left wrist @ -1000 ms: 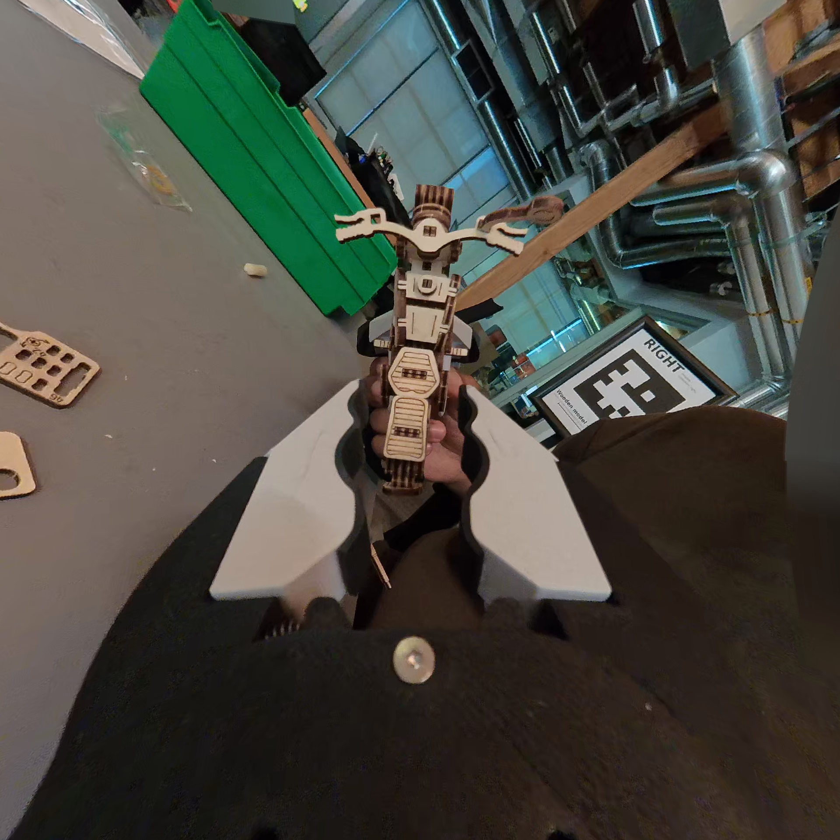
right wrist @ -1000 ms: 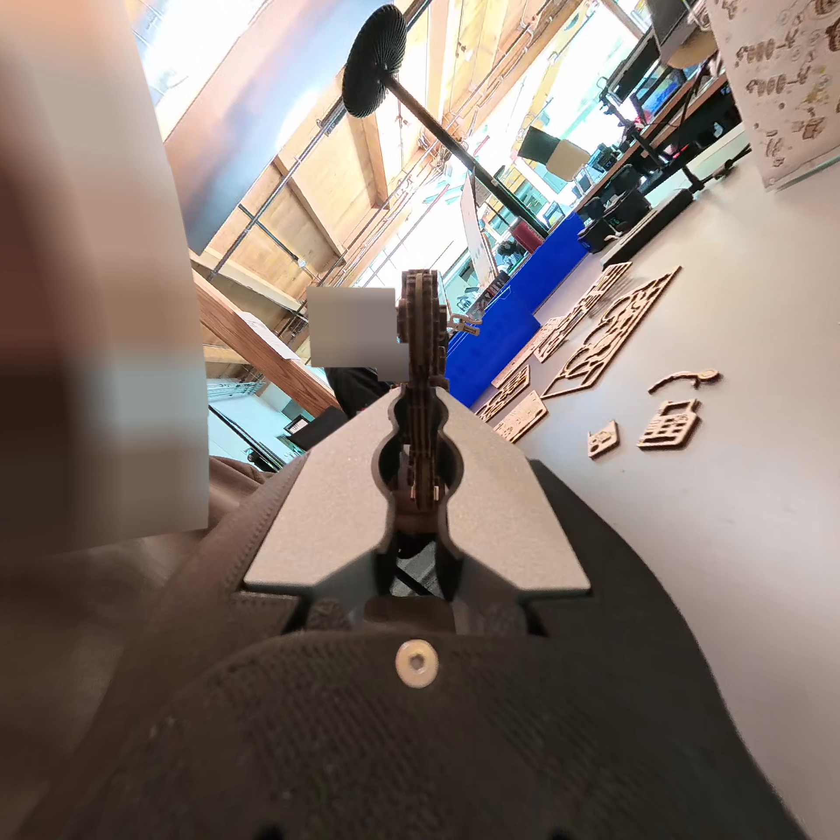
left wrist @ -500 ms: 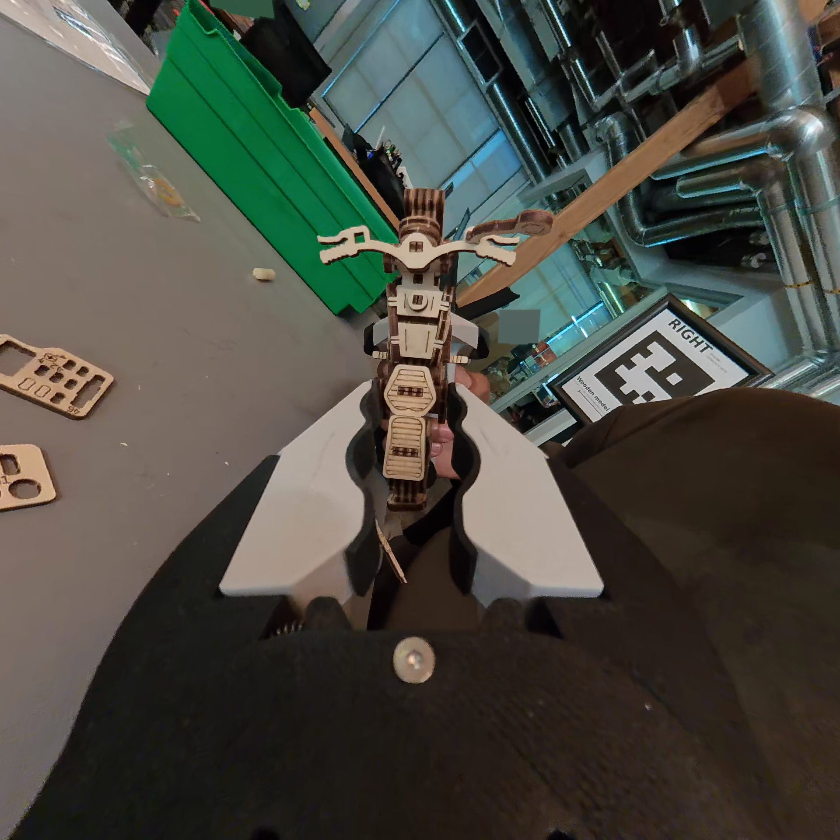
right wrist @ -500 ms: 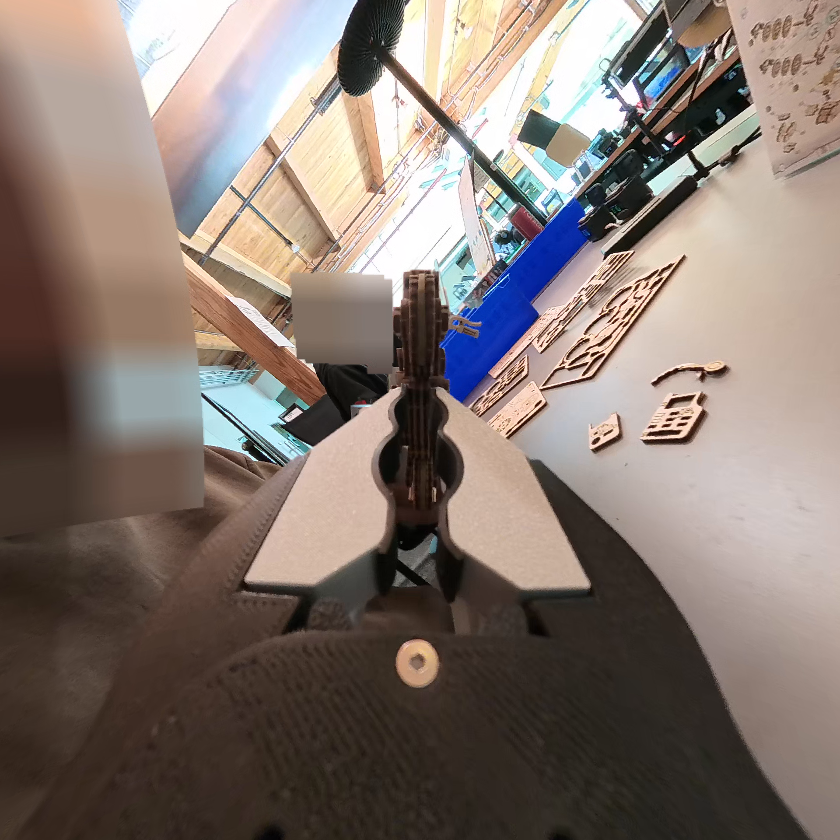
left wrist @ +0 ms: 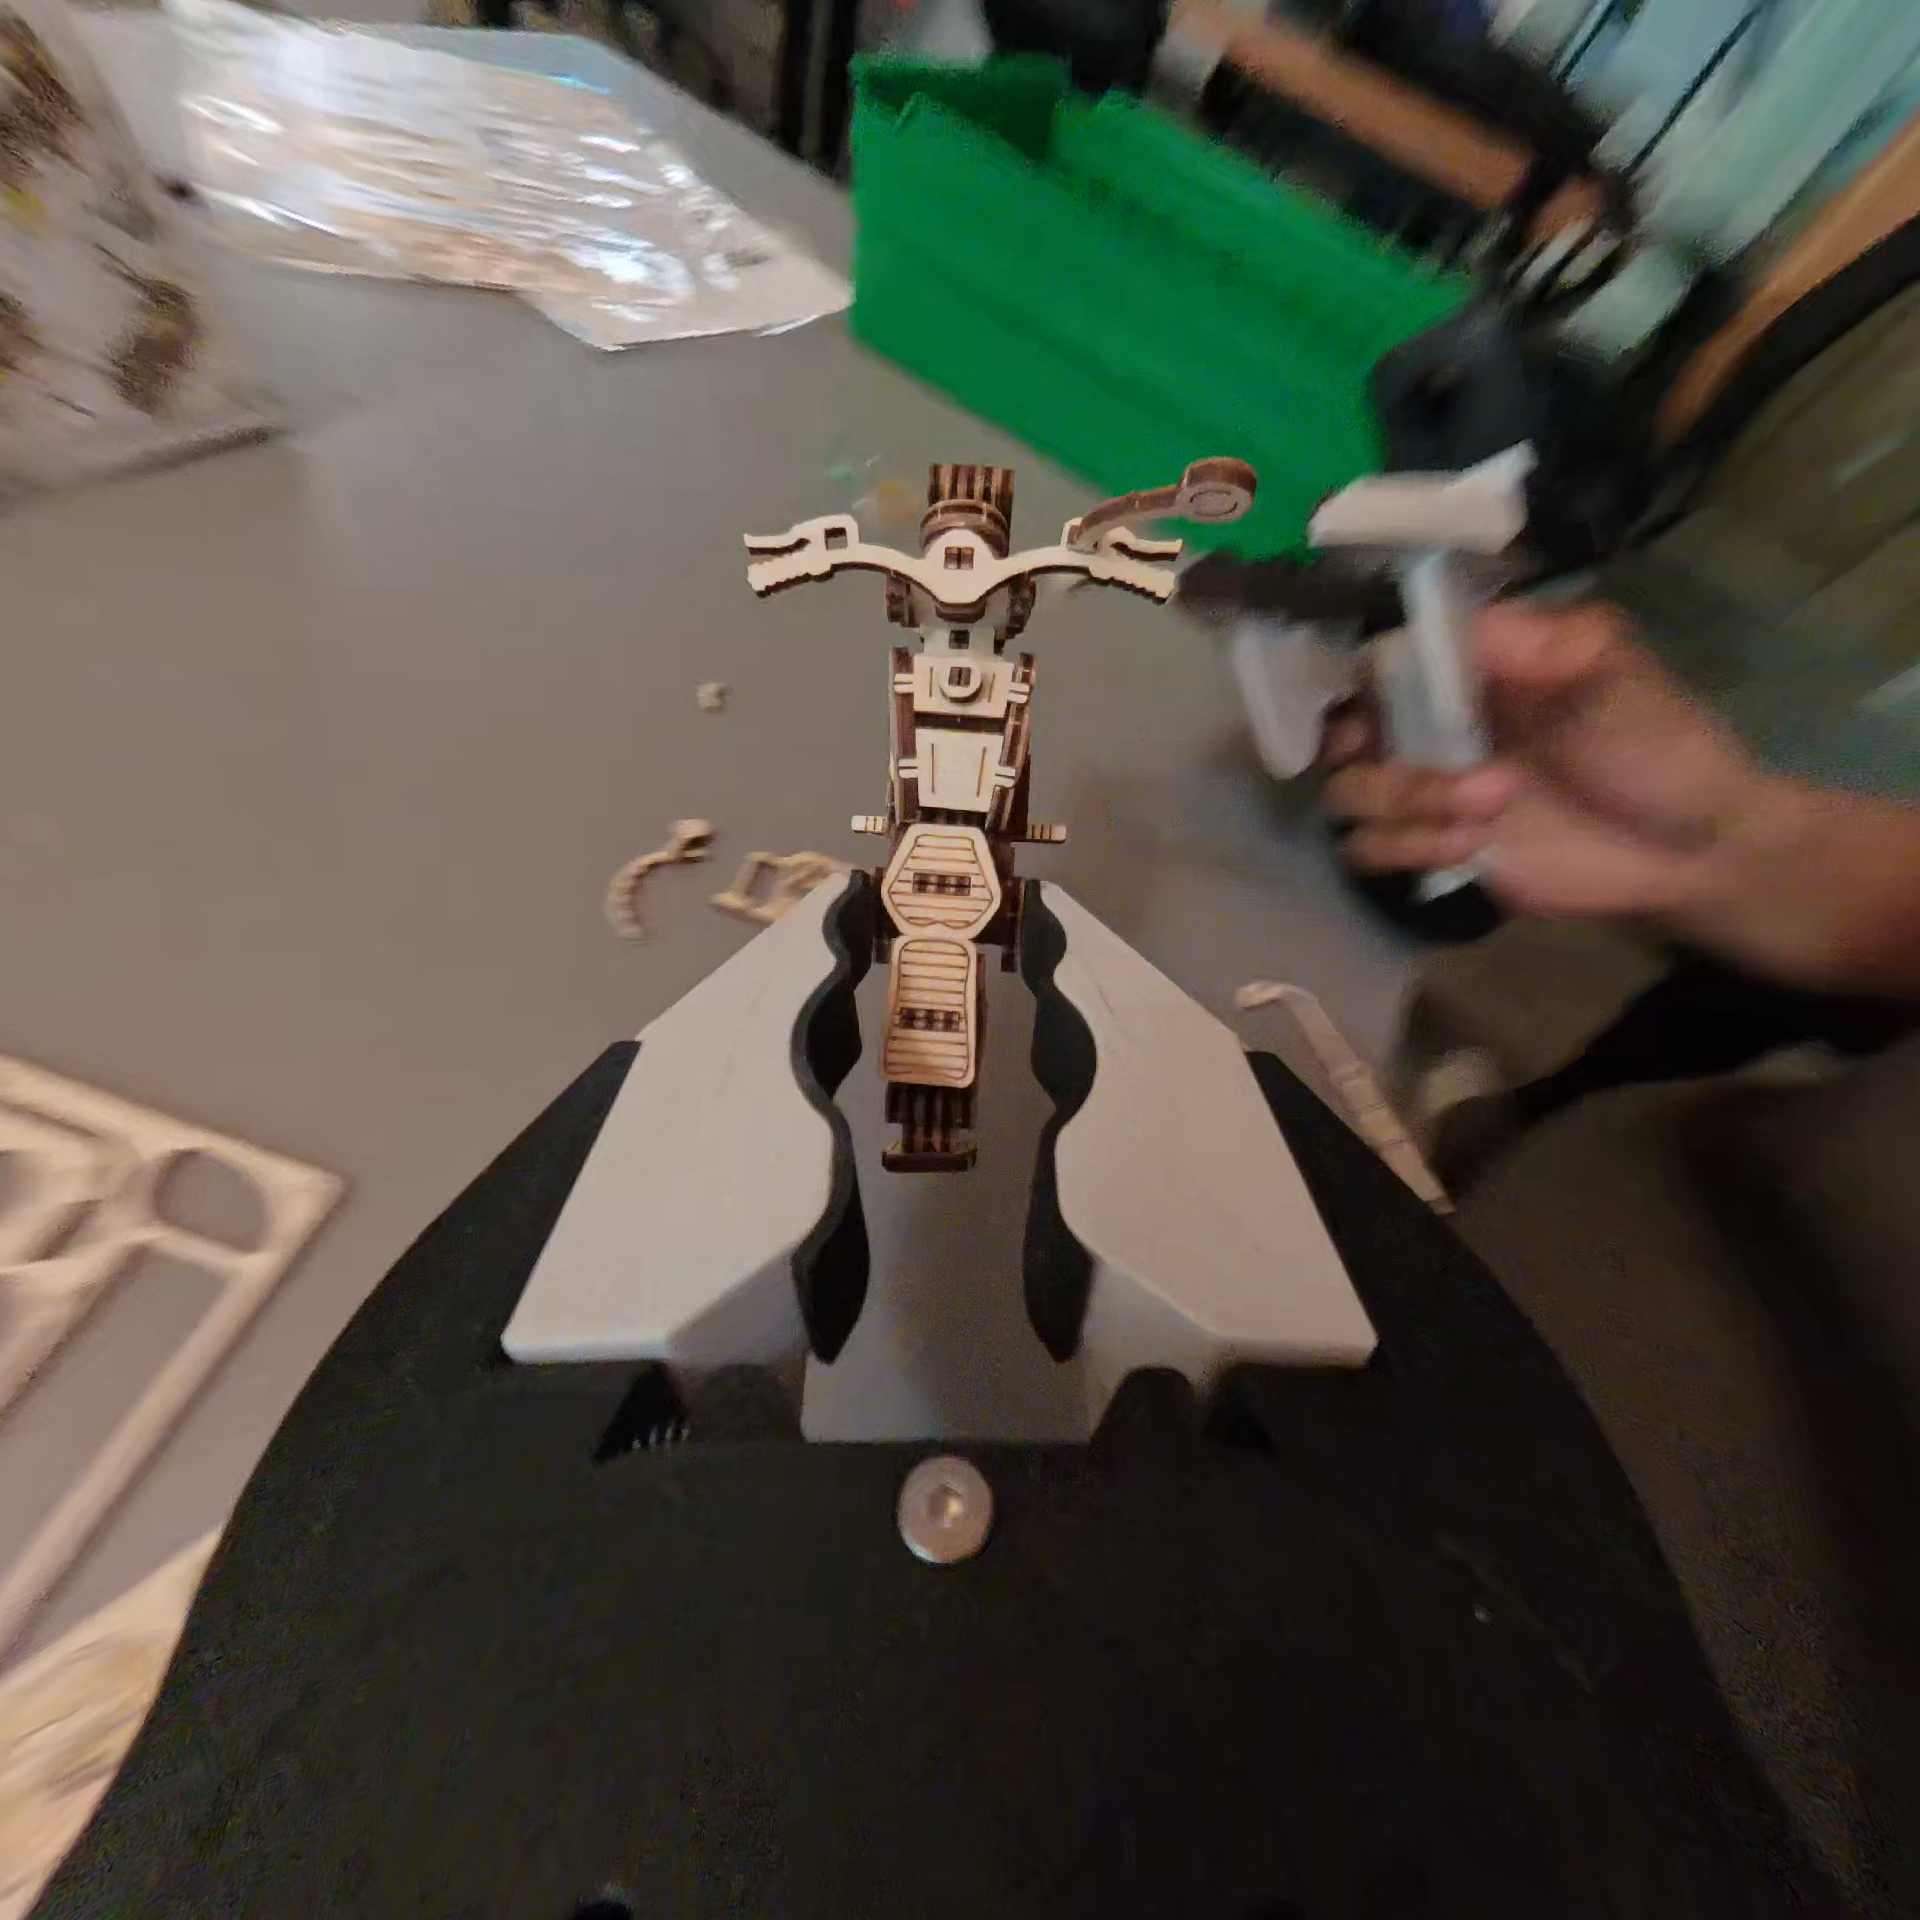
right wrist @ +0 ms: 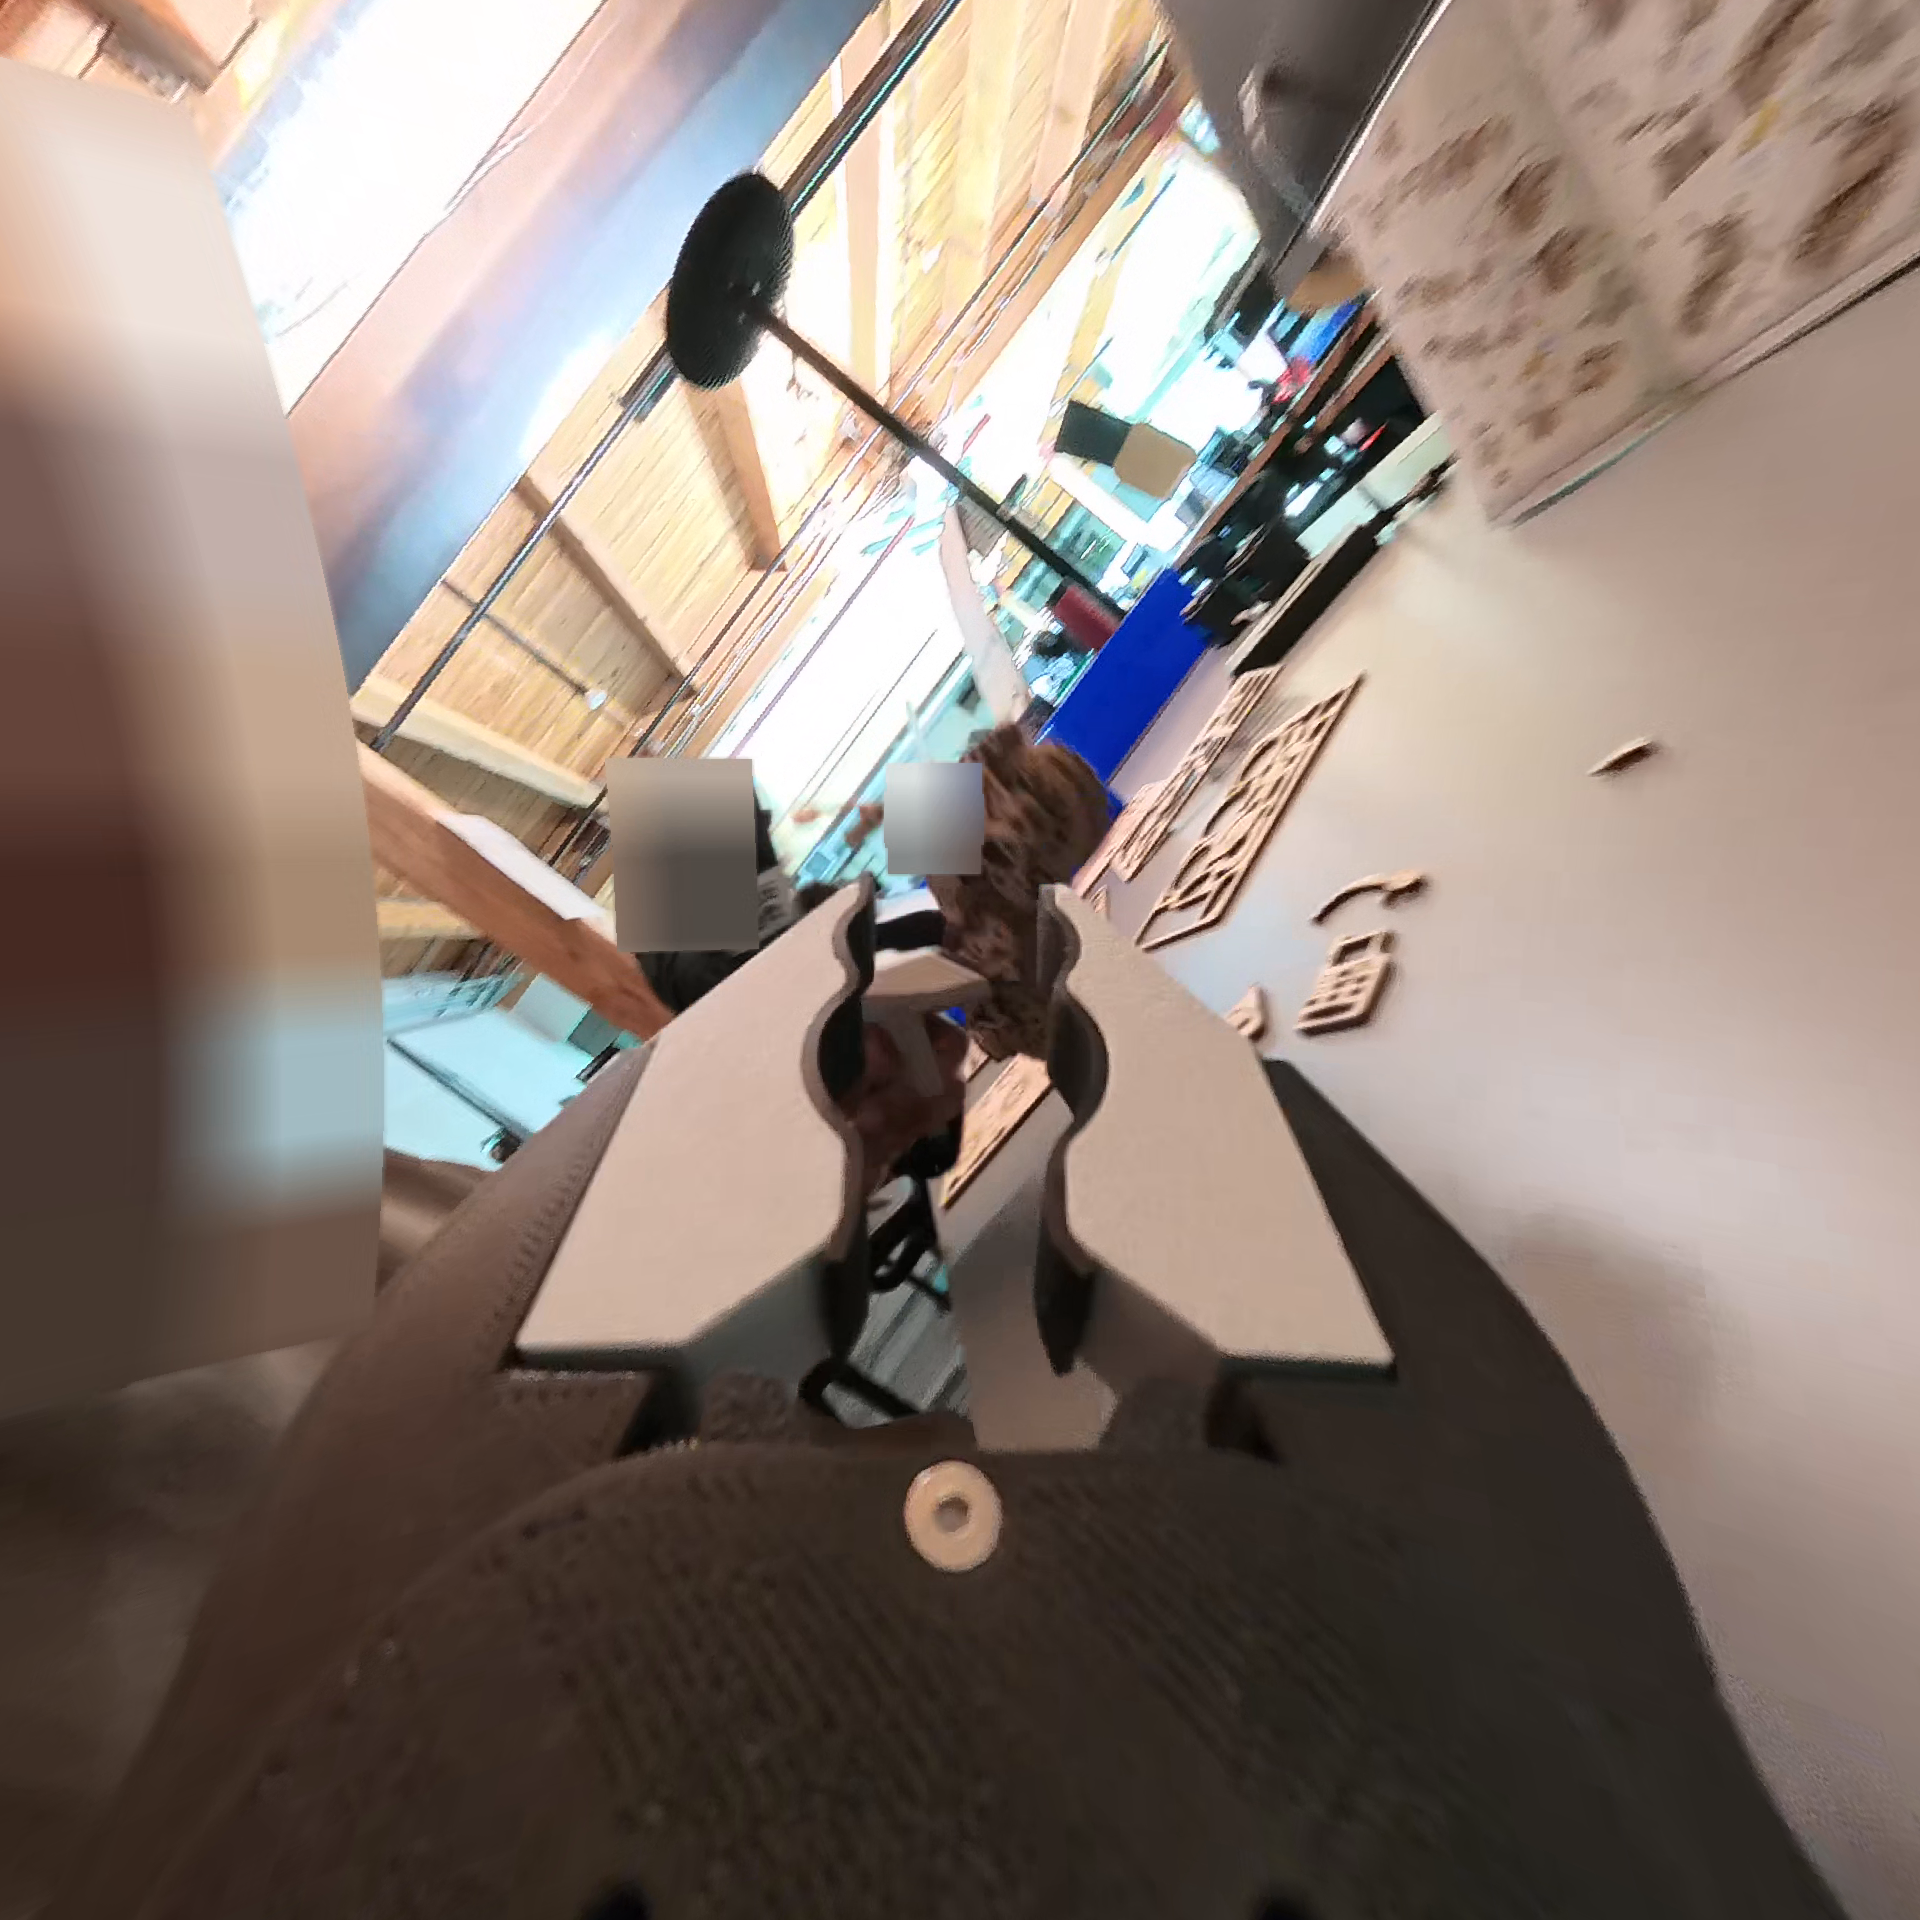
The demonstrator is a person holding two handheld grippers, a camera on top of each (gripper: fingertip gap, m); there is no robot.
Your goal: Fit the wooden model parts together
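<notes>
A wooden motorcycle model (left wrist: pixel 951 769), with handlebars and one mirror, stands upright between the fingertips of my left gripper (left wrist: pixel 940 904), which is shut on its seat end above the grey table (left wrist: pixel 416 623). In the left wrist view my right gripper (left wrist: pixel 1382 623) is blurred at the right, held in a hand and apart from the model. In the right wrist view my right gripper (right wrist: pixel 956 904) is open and empty. The model (right wrist: pixel 1039 821) shows blurred just beyond its tips, with one left finger (right wrist: pixel 914 987) behind the gap.
Loose wooden pieces (left wrist: pixel 655 873) and a cut-out sheet (left wrist: pixel 135 1174) lie on the table. A green crate (left wrist: pixel 1091 281) and a plastic-wrapped sheet (left wrist: pixel 468 208) are at the back. The right wrist view shows wooden sheets (right wrist: pixel 1247 790), small parts (right wrist: pixel 1345 982) and a blue crate (right wrist: pixel 1153 644).
My right gripper has opened, let go of the model and drawn off to the right. My left gripper has closed on the model and tipped down towards the table.
</notes>
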